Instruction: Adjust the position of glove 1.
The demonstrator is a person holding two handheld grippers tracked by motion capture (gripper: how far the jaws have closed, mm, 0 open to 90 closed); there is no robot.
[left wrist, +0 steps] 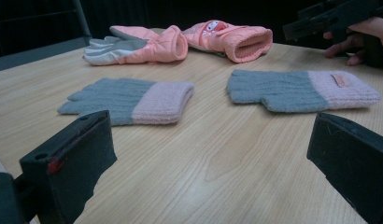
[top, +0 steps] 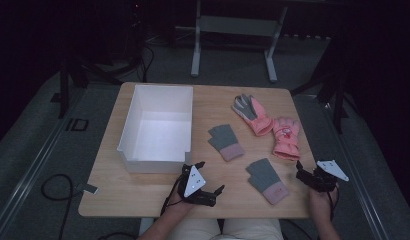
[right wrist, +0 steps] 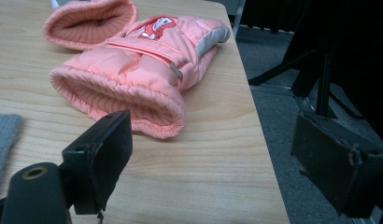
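Now the pink glove [right wrist: 133, 79] lies at the right edge of the desk [top: 158, 190], cuff toward the right claw [right wrist: 213, 154], which is wide open and empty. Better to close on the cuff rim. The left claw [left wrist: 208, 163] is open, empty.

A light wooden table [top: 143, 192] carries a white bin [top: 158, 127] and four gloves. The bin stands just ahead of the left gripper [top: 209, 176], open side up. Two grey knit gloves with pink cuffs lie flat between the grippers: one [top: 225, 142] ahead of the left gripper, the other [top: 267, 180] just beside the right gripper [top: 302, 172]. Two pink ski gloves lie farther off, touching each other: one [top: 286, 138] directly ahead of the right gripper, cuff toward it, the other [top: 252, 115] beyond.
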